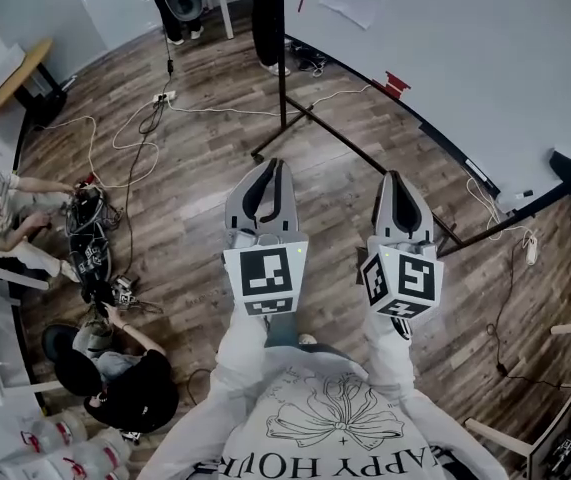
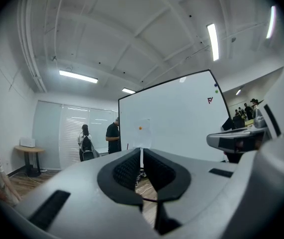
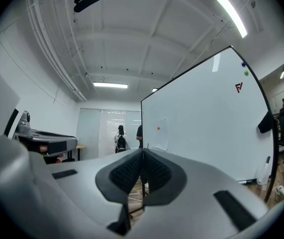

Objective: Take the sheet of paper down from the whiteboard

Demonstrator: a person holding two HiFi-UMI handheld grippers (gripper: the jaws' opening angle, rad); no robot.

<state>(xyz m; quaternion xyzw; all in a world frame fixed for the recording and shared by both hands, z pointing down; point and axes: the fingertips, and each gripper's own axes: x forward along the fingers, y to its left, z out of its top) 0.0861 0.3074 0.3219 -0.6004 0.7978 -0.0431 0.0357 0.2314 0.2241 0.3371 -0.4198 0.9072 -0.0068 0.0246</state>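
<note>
The sheet of paper [image 1: 356, 1] hangs on the large whiteboard [image 1: 465, 58] at the head view's upper right, some way ahead of both grippers. In the left gripper view the paper [image 2: 143, 132] is pinned by an orange magnet [image 2: 140, 128]. The right gripper view shows the same paper [image 3: 160, 135] and magnet [image 3: 158, 129]. My left gripper [image 1: 276, 167] and right gripper [image 1: 396, 177] are held side by side over the wooden floor, pointing level at the board. The jaws of the left gripper [image 2: 142, 152] and of the right gripper [image 3: 142, 153] are shut with nothing between them.
The whiteboard's black stand legs [image 1: 310, 118] cross the floor just ahead. Cables and a power strip [image 1: 165, 97] lie on the floor. Two people sit on the floor at the left [image 1: 115, 368]. Two others stand beyond the board's left edge [image 2: 113, 136]. A round table [image 1: 20, 68] stands far left.
</note>
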